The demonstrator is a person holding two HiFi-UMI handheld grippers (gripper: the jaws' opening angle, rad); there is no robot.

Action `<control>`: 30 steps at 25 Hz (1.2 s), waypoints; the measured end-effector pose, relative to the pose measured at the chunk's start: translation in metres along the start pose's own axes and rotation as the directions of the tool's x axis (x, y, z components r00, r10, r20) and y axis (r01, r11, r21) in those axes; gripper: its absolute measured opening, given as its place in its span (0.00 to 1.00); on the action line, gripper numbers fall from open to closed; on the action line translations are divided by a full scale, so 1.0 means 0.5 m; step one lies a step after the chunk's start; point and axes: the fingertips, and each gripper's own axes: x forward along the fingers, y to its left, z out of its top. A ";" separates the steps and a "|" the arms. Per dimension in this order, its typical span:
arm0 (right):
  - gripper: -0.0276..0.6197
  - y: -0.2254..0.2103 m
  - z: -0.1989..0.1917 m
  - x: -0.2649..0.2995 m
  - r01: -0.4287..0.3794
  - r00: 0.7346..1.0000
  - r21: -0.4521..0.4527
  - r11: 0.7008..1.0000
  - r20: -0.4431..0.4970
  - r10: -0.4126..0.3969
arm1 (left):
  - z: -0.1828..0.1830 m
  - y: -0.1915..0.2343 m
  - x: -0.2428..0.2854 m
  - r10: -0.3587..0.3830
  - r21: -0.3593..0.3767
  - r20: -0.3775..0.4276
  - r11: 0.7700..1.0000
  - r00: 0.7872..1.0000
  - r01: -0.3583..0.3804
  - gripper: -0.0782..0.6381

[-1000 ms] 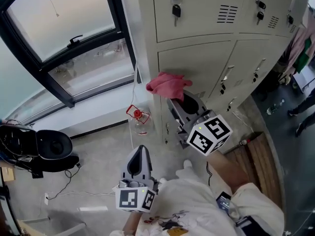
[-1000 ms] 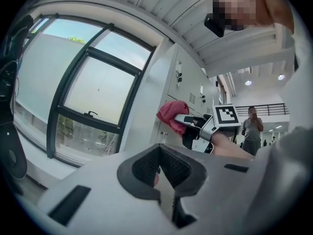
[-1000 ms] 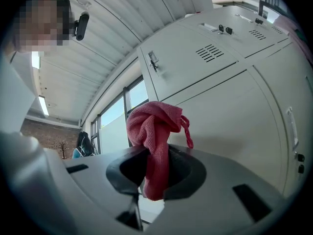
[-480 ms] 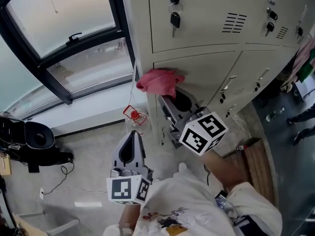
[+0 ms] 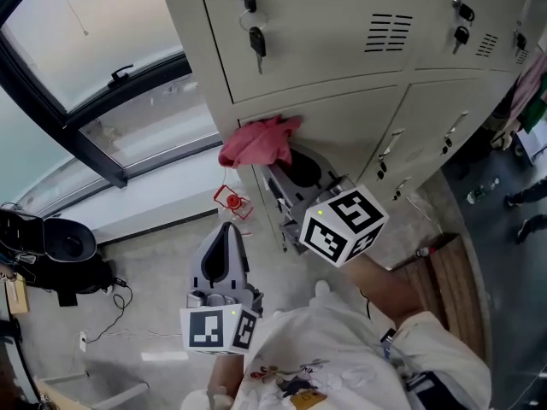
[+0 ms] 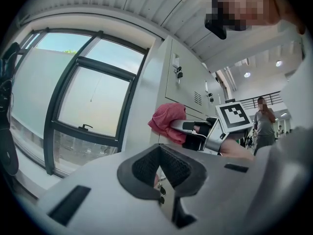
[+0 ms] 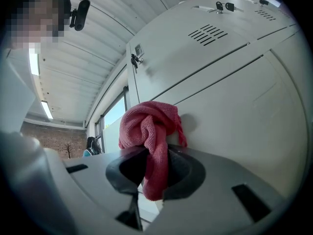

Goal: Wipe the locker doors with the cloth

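Pinching the cloth (image 5: 255, 140) against the locker door (image 5: 359, 131), our right gripper (image 5: 278, 167) wipes; our left gripper (image 5: 226, 239) idles pressed together, empty; next we sweep sideways.

The right gripper (image 5: 275, 159) reaches forward and up at the end of a bare forearm (image 5: 391, 286). Its marker cube (image 5: 342, 226) sits at the near end, and its jaws are clamped on a bunched pink cloth (image 5: 253, 142). The left gripper (image 5: 224, 236) is held lower and closer to the torso, pointing forward, with its jaws pressed together and nothing between them.
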 end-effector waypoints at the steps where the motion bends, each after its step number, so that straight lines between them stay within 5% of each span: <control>1: 0.15 -0.007 0.002 -0.003 0.002 1.000 -0.002 1.000 0.001 -0.002 | -0.003 -0.006 0.004 -0.003 -0.003 -0.001 1.000 1.000 0.003 0.11; 30: 0.16 -0.336 0.113 -0.201 0.204 0.977 -0.022 0.979 0.059 -0.203 | -0.081 -0.231 0.143 -0.135 -0.010 -0.084 0.991 0.987 0.135 0.11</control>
